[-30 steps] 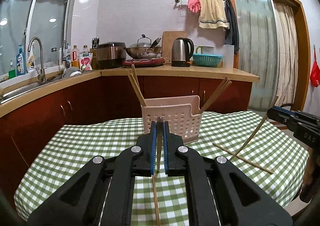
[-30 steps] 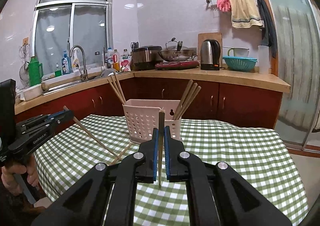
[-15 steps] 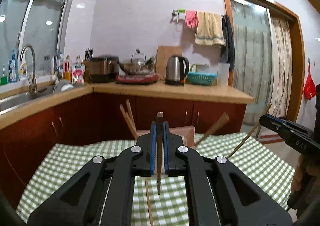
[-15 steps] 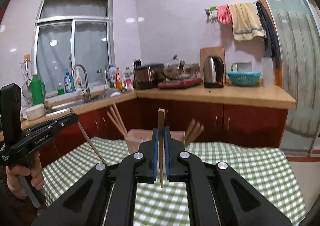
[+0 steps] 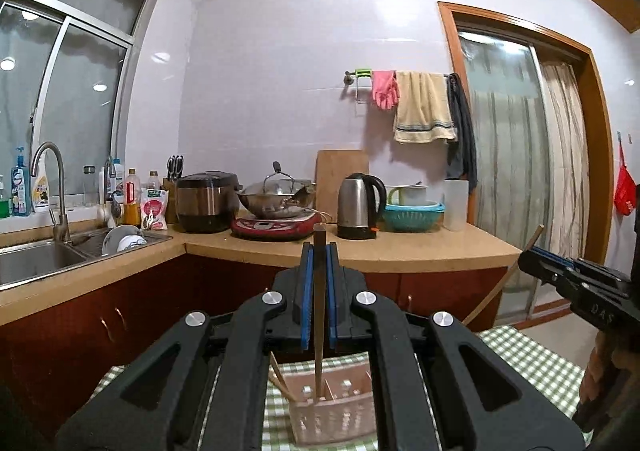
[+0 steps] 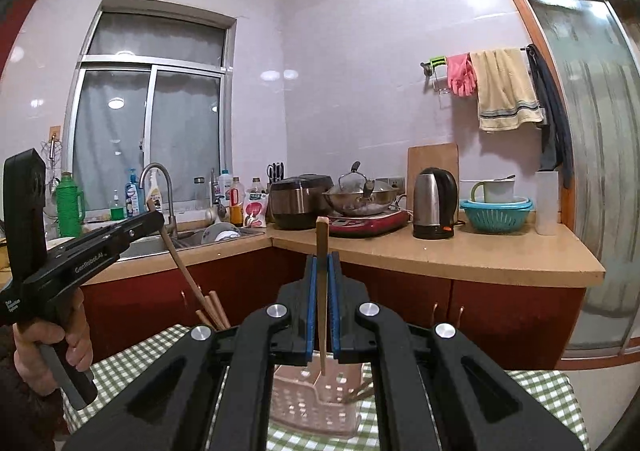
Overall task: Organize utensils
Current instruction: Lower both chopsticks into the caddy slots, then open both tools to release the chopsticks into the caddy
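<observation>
My left gripper [image 5: 319, 251] is shut on a wooden chopstick [image 5: 319, 315] held upright, its lower tip over the pink perforated utensil basket [image 5: 336, 411] on the checked table. My right gripper [image 6: 322, 263] is shut on another chopstick [image 6: 322, 291], also upright, its tip above the same basket [image 6: 312, 403]. Several chopsticks [image 6: 214, 311] stand in the basket's left part and some lean in its right part [image 6: 360, 391]. The left gripper [image 6: 156, 217] shows at the left of the right wrist view, and the right gripper [image 5: 528, 257] at the right of the left wrist view.
The table has a green checked cloth [image 6: 132, 355]. Behind it runs a kitchen counter [image 5: 400, 251] with a kettle [image 5: 360, 207], a wok [image 5: 276, 199], a rice cooker [image 5: 206, 203] and a sink [image 5: 40, 255]. A glass door [image 5: 512, 155] is at the right.
Both grippers have risen and tilted up with their chopsticks and moved over the basket. The basket has dropped to the bottom of both views and the table is mostly out of sight.
</observation>
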Motion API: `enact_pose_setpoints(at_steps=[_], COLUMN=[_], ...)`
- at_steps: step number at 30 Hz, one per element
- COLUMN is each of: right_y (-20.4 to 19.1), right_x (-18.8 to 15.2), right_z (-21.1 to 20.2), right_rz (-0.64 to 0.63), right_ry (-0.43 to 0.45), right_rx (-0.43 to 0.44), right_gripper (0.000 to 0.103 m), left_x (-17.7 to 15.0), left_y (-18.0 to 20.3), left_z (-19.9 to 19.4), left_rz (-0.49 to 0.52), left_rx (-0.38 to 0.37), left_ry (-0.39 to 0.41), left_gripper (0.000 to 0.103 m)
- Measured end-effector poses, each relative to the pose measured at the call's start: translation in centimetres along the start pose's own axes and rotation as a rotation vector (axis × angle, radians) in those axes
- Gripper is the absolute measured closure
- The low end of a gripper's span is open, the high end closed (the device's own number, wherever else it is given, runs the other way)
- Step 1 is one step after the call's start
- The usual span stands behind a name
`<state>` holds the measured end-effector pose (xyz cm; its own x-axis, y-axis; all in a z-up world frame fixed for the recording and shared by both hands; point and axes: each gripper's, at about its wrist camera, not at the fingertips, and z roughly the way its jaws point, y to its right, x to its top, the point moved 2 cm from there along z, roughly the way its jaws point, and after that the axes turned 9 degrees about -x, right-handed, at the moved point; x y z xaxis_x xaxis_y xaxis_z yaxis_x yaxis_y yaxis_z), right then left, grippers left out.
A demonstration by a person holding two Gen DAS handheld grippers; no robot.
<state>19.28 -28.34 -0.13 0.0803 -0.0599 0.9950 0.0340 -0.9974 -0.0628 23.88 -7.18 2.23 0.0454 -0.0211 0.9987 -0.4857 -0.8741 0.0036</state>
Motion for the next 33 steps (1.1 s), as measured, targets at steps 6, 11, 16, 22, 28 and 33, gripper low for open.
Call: enact_pose_setpoints(at_steps=[6,11,16,22,28,33], right_y=[0.4,0.4,0.2,0.0,-0.2,0.2], right_x=[-1.7,-4.3,-6.4,-8.0,-8.2,-7.7], right_z=[3.5,5.9,7.5,8.7,9.0,8.6], right_rz=[0.008,0.016,0.023,0.022,0.005,0.007], right_ry=[-0.068,-0.148,-0.219,-0.269,-0.271,-0.238], right_rx=[-0.003,-0.003,0.001,0.004,0.006,-0.009], right_gripper=[0.097,0.097,0.097,0.097,0.092,0.066], left_x=[-1.9,-4.7,-6.9,-8.2,-9.1,-9.0], left_y=[-1.7,-3.0,-3.8,-4.1,-4.6,-4.9], left_z=[3.8,5.9,7.4,8.6,9.0,8.5], left_rz=[-0.031,-0.060,-0.074,-0.073,-0.088,-0.115], left_rx=[0.013,0.022,0.029,0.028,0.024,0.022], left_ry=[-0.052,-0.113,-0.160,-0.196,-0.217,-0.189], left_gripper=[0.096,0.096,0.096,0.096,0.082,0.045])
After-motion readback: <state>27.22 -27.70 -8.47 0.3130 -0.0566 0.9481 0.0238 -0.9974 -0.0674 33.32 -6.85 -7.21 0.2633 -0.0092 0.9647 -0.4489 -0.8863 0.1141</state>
